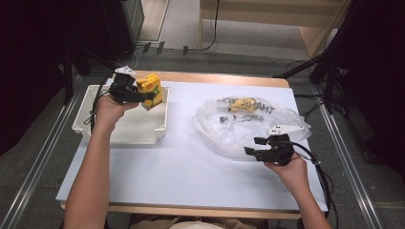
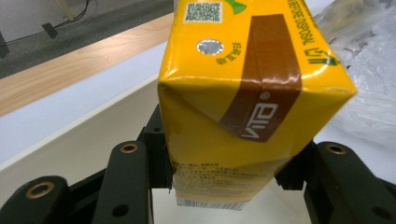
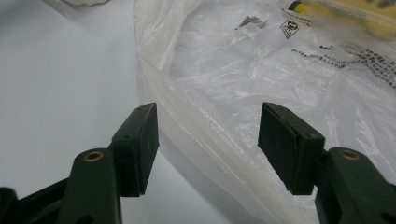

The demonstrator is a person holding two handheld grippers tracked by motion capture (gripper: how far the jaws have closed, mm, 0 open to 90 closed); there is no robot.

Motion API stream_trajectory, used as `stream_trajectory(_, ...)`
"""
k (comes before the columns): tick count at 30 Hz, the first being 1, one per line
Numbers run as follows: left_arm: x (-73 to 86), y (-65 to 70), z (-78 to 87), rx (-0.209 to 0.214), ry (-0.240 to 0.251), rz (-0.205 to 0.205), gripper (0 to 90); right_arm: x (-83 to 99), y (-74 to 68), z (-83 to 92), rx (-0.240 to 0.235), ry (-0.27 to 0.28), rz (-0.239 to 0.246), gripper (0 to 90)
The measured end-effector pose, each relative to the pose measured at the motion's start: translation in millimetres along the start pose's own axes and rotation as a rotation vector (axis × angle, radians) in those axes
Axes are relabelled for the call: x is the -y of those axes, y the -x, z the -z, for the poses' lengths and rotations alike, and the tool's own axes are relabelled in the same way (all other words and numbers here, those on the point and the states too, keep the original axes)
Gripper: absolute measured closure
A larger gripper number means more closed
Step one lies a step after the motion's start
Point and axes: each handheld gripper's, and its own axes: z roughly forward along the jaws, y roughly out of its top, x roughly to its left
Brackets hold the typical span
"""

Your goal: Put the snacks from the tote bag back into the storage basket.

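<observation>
A yellow drink carton [image 1: 151, 89] with a brown stripe hangs over the right end of a white tray [image 1: 138, 138]. My left gripper [image 1: 149, 98] is shut on it. In the left gripper view both pads press the carton's [image 2: 243, 93] sides, with the tray wall [image 2: 93, 135] behind. My right gripper [image 1: 253, 145] stands open at the near left edge of a clear plastic bag [image 1: 248, 124]. In the right gripper view the bag's [image 3: 280, 70] rim runs under the gap between the jaws [image 3: 208, 140], untouched by the pads. A yellow pack [image 1: 242, 105] lies inside the bag.
A white sheet [image 1: 181, 167] covers the wooden table, with bare room between the tray and the bag. Cables trail from both grippers. Dark stands and cables sit on the floor beyond the table's far edge.
</observation>
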Motion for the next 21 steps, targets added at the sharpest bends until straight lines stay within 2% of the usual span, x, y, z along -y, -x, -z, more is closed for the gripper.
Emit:
stream_trajectory(5, 5.4, -2.5, -8.5, -0.014, -0.028, 0.000, 51.4, 0.2, 0.0, 0.1, 0.001, 0.001, 0.001, 38.9)
stream_trajectory(6, 8.4, -4.9, -12.6, -0.014, -0.036, 0.019, 51.4, 0.2, 0.1, -0.1, 0.001, -0.001, 0.001, 38.9)
stream_trajectory(9, 12.8, -7.4, -19.2, -0.012, -0.045, 0.031, 51.4, 0.4, -0.2, -0.7, 0.000, -0.004, 0.001, 38.9)
stream_trajectory(17, 17.1, -3.9, -30.7, -0.019, -0.055, 0.018, 51.4, 0.4, 0.0, -0.9, 0.002, -0.005, -0.002, 38.9)
stream_trajectory(21, 19.7, -3.1, -36.9, -0.036, -0.048, 0.022, 51.3, 0.8, 0.0, -1.7, 0.002, -0.009, 0.004, 38.9)
